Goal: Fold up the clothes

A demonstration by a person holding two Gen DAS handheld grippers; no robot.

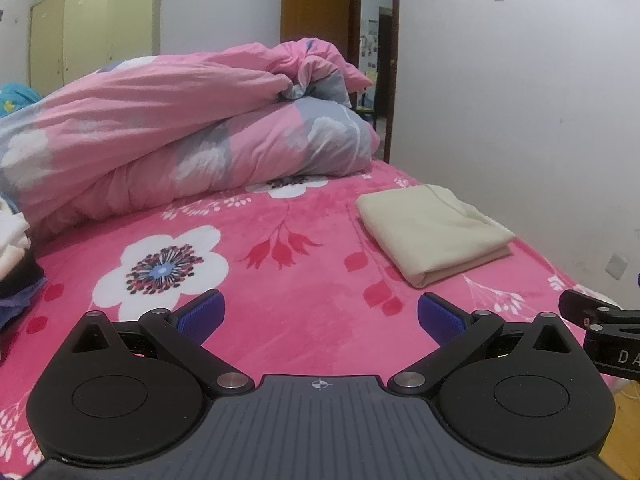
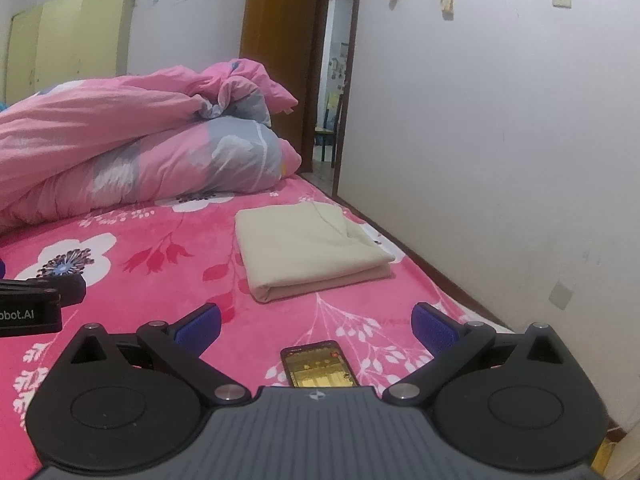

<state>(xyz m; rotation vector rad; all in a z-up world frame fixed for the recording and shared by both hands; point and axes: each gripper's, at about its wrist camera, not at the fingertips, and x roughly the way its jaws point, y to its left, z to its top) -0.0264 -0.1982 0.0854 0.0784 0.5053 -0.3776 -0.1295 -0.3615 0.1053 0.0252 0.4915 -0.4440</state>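
Note:
A cream garment (image 1: 432, 232) lies folded into a flat rectangle on the pink flowered bedspread (image 1: 304, 344), near the bed's right edge; the right wrist view shows the same cream garment (image 2: 308, 248) ahead of my fingers. My left gripper (image 1: 320, 318) hovers low over bare bedspread, open, nothing between its blue pads (image 1: 202, 316). My right gripper (image 2: 316, 326) is open too, short of the garment, with a phone below it. A pile of unfolded clothes (image 1: 14, 248) shows at the left edge of the left wrist view.
A bunched pink and grey quilt (image 1: 172, 136) fills the back of the bed. A lit phone (image 2: 318, 364) lies on the bedspread (image 2: 160, 280). The white wall (image 2: 500, 160) runs along the bed's right side, with an open doorway (image 2: 336, 80) behind. Yellow wardrobe (image 1: 92, 28) at far left.

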